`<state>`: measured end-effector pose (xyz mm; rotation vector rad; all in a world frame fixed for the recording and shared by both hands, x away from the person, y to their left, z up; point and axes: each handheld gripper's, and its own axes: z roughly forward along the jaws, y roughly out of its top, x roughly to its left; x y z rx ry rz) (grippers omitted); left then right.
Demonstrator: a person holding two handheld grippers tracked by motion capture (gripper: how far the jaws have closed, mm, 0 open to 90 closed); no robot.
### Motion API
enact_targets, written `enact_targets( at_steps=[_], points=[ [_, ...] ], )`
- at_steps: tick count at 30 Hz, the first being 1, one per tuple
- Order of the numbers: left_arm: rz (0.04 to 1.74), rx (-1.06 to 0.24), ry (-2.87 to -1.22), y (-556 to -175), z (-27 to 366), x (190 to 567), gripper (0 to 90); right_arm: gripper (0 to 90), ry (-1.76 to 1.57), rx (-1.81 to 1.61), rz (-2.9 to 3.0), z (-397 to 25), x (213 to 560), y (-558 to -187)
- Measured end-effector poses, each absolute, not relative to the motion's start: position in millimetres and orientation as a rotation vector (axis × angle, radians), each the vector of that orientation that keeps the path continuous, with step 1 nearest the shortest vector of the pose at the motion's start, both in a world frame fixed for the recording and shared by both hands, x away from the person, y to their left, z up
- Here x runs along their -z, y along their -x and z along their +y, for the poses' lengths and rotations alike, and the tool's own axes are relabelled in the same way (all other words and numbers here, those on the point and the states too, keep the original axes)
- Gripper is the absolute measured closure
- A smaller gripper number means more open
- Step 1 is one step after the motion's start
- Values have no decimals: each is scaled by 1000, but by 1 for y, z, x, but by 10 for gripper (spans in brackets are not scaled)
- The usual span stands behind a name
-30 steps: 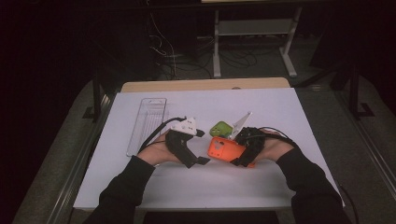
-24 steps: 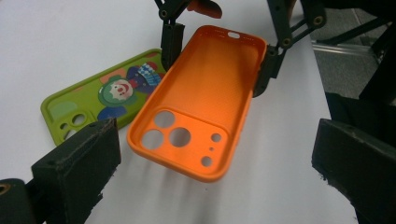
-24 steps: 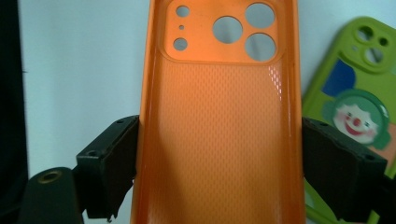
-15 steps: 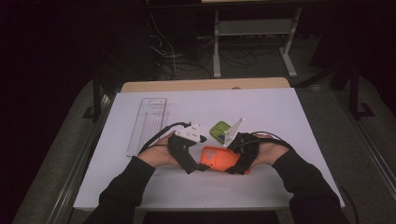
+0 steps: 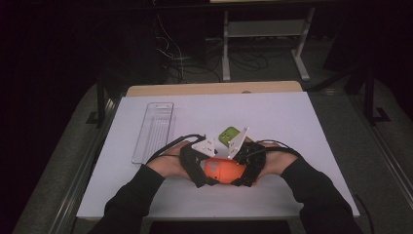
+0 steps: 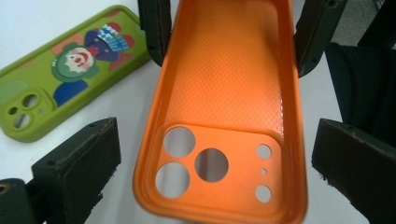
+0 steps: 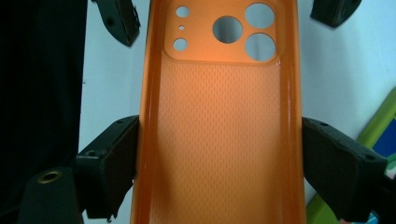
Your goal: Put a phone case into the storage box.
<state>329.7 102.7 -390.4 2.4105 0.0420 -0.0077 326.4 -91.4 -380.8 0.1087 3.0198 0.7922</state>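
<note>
An orange phone case [image 5: 223, 170] is held just above the white table between both hands, hollow side up. My right gripper [image 7: 219, 154] is shut on it, with its jaws pressing the two long sides [image 7: 219, 140]. My left gripper [image 6: 215, 154] is open. Its jaws straddle the camera-hole end of the orange case [image 6: 219, 107], with a gap on the left side. In the high view the left gripper [image 5: 197, 168] and right gripper [image 5: 246, 168] face each other across the case.
A green phone case with a clown picture [image 6: 60, 70] lies flat just beyond the grippers [image 5: 228, 135]. A clear plastic tray [image 5: 155, 130] stands at the left of the white table [image 5: 292, 122]. Dark sleeves come in from the near edge.
Both hands have drawn closer together and toward the near edge. The orange case came with the right gripper, and the left gripper's jaws now stand around its camera end.
</note>
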Motion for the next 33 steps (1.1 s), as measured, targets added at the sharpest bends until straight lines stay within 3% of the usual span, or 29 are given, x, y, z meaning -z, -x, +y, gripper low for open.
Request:
enact_targets(
  at_steps=[13,24,33],
  points=[
    [15,13,-2492,-327,94,401,11,153,-66,-809,3010,-88,378,-325],
    [-4,43,-2487,-328,94,402,133,152,-81,-813,3021,-89,378,-324],
    [-12,79,-2479,-329,95,403,152,148,-85,-825,3033,-90,379,-325]
  ],
)
